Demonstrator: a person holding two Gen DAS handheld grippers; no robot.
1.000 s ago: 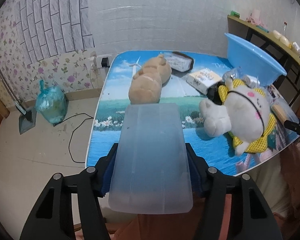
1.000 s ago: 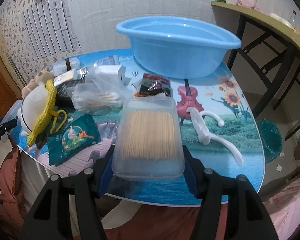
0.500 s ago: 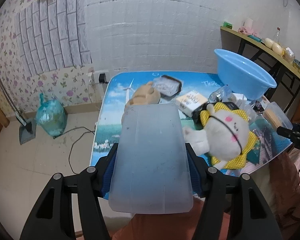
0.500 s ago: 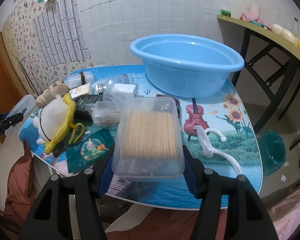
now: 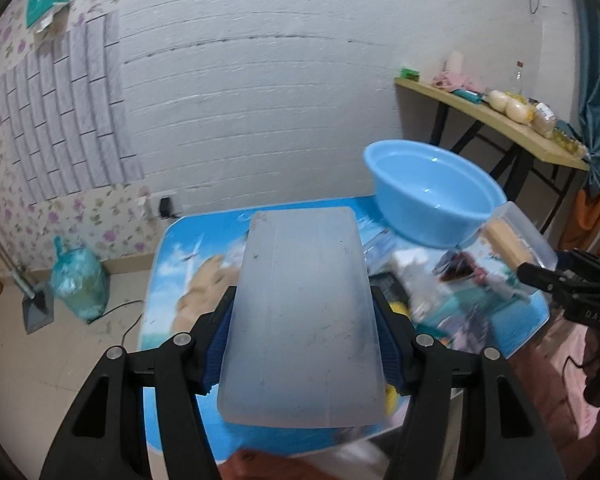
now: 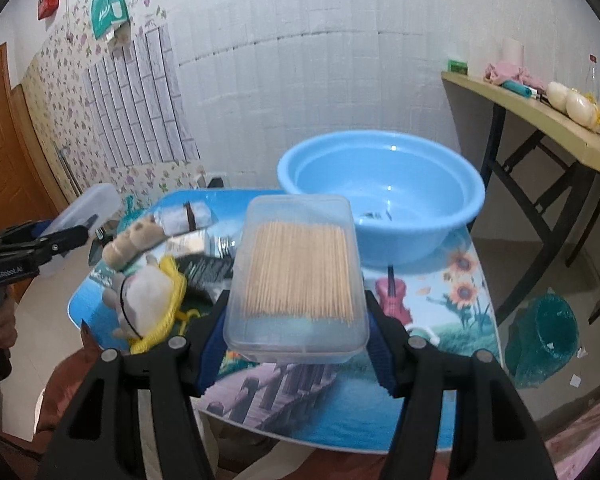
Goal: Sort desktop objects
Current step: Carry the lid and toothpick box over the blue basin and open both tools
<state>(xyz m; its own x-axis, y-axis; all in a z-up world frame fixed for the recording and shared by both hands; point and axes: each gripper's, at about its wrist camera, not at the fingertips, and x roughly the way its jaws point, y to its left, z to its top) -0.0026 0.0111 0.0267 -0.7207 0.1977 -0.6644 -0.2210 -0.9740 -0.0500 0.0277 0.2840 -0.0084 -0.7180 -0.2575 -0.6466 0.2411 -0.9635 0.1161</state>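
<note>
My left gripper (image 5: 302, 344) is shut on a frosted plastic lid (image 5: 300, 312) and holds it high above the near edge of the table (image 5: 172, 256). My right gripper (image 6: 296, 324) is shut on a clear plastic box of toothpicks (image 6: 298, 272), lifted above the table's front. The box also shows at the right of the left wrist view (image 5: 516, 240). The lid shows at the left of the right wrist view (image 6: 88, 208). A blue basin (image 6: 380, 196) stands at the back of the table.
A white plush in a yellow net (image 6: 148, 296), a brown plush (image 6: 132, 240), packets and small boxes (image 6: 188, 216) crowd the table's left half. A white plastic hook lies at the front right. A wooden side table (image 6: 540, 120) stands right, a green bin (image 6: 540, 336) below it.
Both grippers have risen and pulled back from the table with their loads. The table looks smaller and lower in both views. The grips are unchanged.
</note>
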